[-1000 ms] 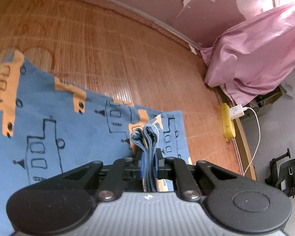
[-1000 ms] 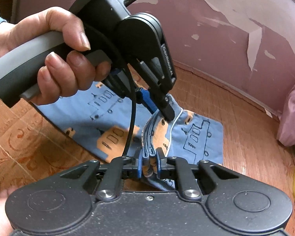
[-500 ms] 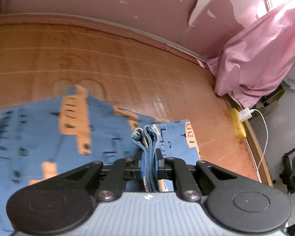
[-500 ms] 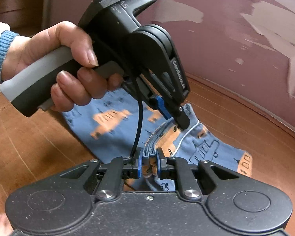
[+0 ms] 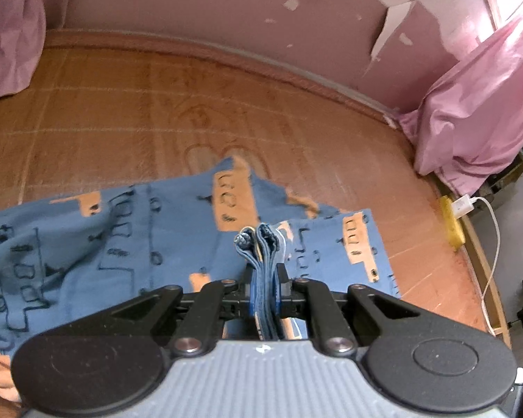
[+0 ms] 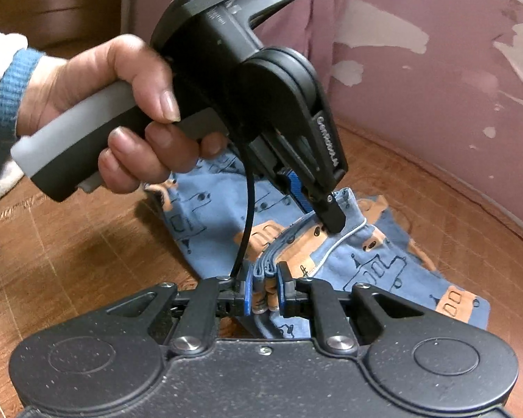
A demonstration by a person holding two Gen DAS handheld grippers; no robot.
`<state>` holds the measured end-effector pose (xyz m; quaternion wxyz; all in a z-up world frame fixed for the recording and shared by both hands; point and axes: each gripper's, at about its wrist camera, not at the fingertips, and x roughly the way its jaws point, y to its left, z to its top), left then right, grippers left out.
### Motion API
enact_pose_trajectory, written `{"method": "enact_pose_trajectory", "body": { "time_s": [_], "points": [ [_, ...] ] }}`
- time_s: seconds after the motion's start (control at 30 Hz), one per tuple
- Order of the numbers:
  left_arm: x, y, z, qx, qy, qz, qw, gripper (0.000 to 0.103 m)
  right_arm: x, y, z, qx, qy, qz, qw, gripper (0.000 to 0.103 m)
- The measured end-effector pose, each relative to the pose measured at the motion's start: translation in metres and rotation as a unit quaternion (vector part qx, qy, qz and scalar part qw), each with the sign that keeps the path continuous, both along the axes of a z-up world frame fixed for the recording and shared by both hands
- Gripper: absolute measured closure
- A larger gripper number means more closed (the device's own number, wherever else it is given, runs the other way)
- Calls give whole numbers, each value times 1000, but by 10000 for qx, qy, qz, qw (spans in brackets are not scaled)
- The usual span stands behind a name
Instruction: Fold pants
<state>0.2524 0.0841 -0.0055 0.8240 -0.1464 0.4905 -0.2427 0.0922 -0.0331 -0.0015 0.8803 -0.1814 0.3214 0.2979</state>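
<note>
The pants (image 5: 139,244) are blue with orange and black ship prints and lie spread on a bamboo mat. My left gripper (image 5: 264,275) is shut on a bunched, layered edge of the pants that sticks up between its fingers. In the right wrist view, my right gripper (image 6: 264,284) is shut on another bunched edge of the pants (image 6: 366,264). Just ahead of it, the left gripper (image 6: 326,216) pinches the cloth near a white-piped seam, held by a person's hand (image 6: 122,111). The two grips are close together.
The brown bamboo mat (image 5: 157,111) runs to a peeling pink wall (image 5: 226,7). Pink cloth (image 5: 477,111) is heaped at the right, more (image 5: 10,35) at the far left. A yellow power strip (image 5: 451,223) with a white charger and cable lies on the mat's right edge.
Both grippers have kept their hold on the pants and swung round together. The cloth has shifted on the mat, and more wall and the left pink cloth have come into view.
</note>
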Motion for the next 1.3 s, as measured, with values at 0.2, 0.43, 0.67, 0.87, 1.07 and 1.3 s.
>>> {"method": "enact_pose_trajectory", "body": {
  "time_s": [0.2,0.43,0.67,0.87,1.07,1.3],
  "points": [
    [-2,-3,-11,578,5,21,9983,82,2,5,-16,-85,181,210,9996,76],
    [-31,-15,12,1481,-1126,566,9809,47,0,-61,2,-657,-994,-418,9920,40],
    [-43,-62,-2,2293,-1915,682,9519,47,71,-124,-26,-1299,-1270,-1639,9696,43],
    [-40,-71,-23,2838,-2098,613,9336,37,95,-131,-55,-1523,-1234,-1869,9626,36],
    [-62,-51,-5,2568,-2195,704,9386,25,56,-114,-23,-1017,-1184,-1834,9706,32],
    [-106,-51,-23,2874,-2175,802,9293,24,3,-67,-34,-1079,-953,-855,9859,26]
  ]
}}
